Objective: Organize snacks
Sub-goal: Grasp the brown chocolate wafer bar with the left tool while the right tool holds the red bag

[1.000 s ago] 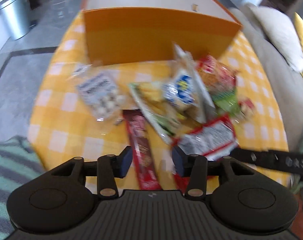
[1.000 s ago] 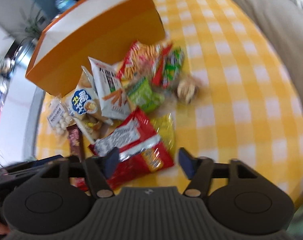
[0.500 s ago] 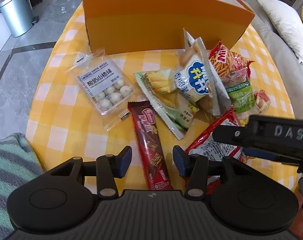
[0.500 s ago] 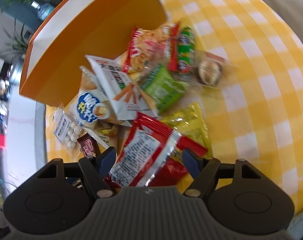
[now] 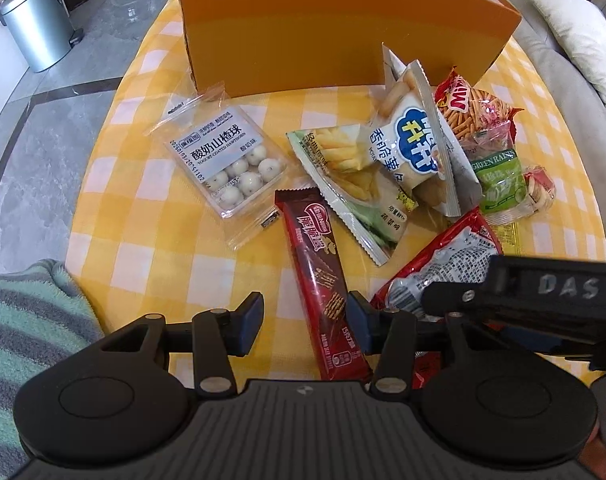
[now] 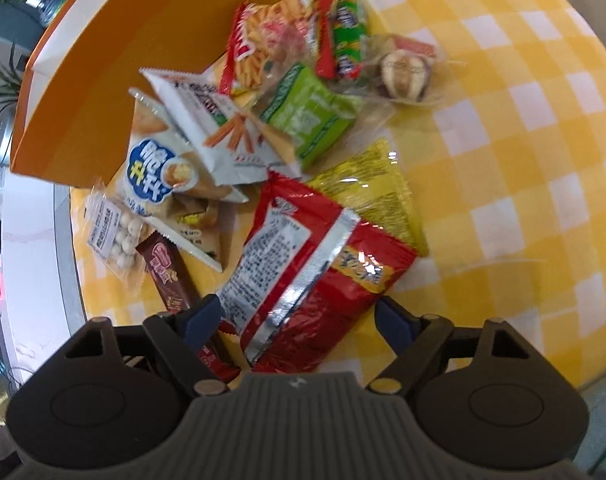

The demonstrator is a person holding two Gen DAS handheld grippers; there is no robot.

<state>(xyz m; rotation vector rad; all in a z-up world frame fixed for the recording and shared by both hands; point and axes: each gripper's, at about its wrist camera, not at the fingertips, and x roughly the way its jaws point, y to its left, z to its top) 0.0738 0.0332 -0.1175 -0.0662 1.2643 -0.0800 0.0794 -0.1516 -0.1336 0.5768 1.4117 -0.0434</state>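
Since earlier frame, we brought right tool [image 6: 299, 316] low over red packet [image 6: 303, 276], lower centre; jaws wide, gripping nothing. Left tool [image 5: 305, 318] wide, straddling chocolate bar [image 5: 323, 280]. Snacks all on worktop [image 5: 143, 240]; orange box [image 5: 335, 36], top, unfilled as far as visible. Task barely begun.

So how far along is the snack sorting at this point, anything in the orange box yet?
Nothing looks done: what shows of the orange box interior is bare, though most of it is hidden, and every packet lies on the checked tablecloth. In hand: nothing gripped. The left gripper is open around the brown wafer bar; the right gripper is open around the red chip bag. All the packets remain.
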